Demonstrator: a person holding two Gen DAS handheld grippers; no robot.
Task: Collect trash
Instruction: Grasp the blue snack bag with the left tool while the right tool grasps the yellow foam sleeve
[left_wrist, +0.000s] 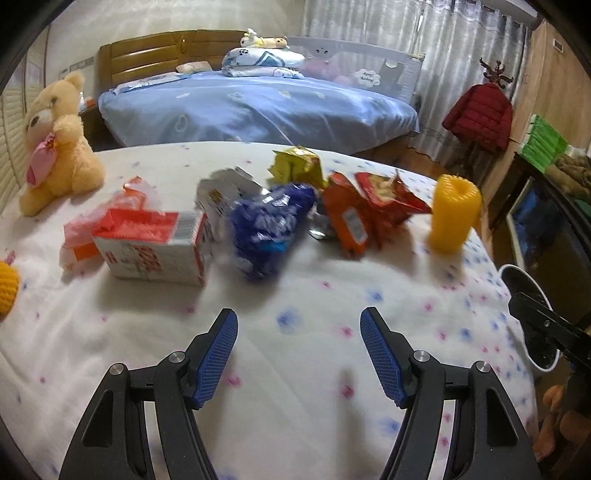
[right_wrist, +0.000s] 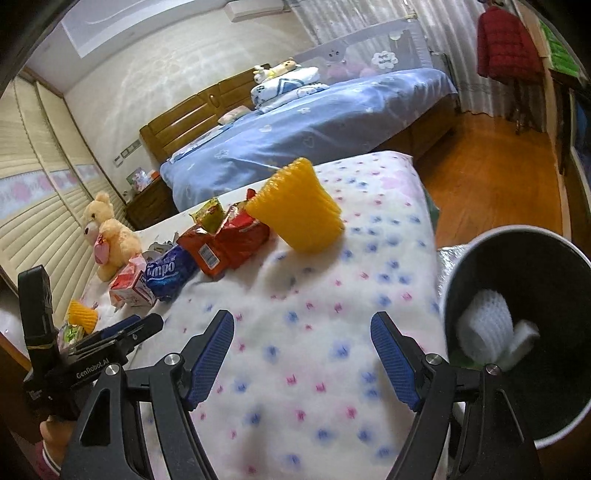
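Trash lies in a row on the flowered white bed cover (left_wrist: 295, 369): a red-and-white carton (left_wrist: 155, 247), a blue tissue pack (left_wrist: 264, 229), an orange-red snack bag (left_wrist: 365, 212), a yellow wrapper (left_wrist: 295, 166) and a yellow foam net sleeve (left_wrist: 456, 214). My left gripper (left_wrist: 299, 354) stands open over bare cover, short of the blue tissue pack. My right gripper (right_wrist: 303, 358) is open too, nothing between its fingers, with the yellow foam net sleeve (right_wrist: 299, 214) ahead. At the right stands a dark bin (right_wrist: 517, 332) holding a white foam net (right_wrist: 487, 328).
A teddy bear (left_wrist: 59, 144) sits at the far left. A second yellow foam piece (right_wrist: 82, 313) lies near the left edge. Beyond are a blue bed (left_wrist: 258, 107), a red jacket (left_wrist: 480, 114) on a rack and a wooden floor (right_wrist: 487, 177). The left gripper (right_wrist: 122, 334) shows in the right wrist view.
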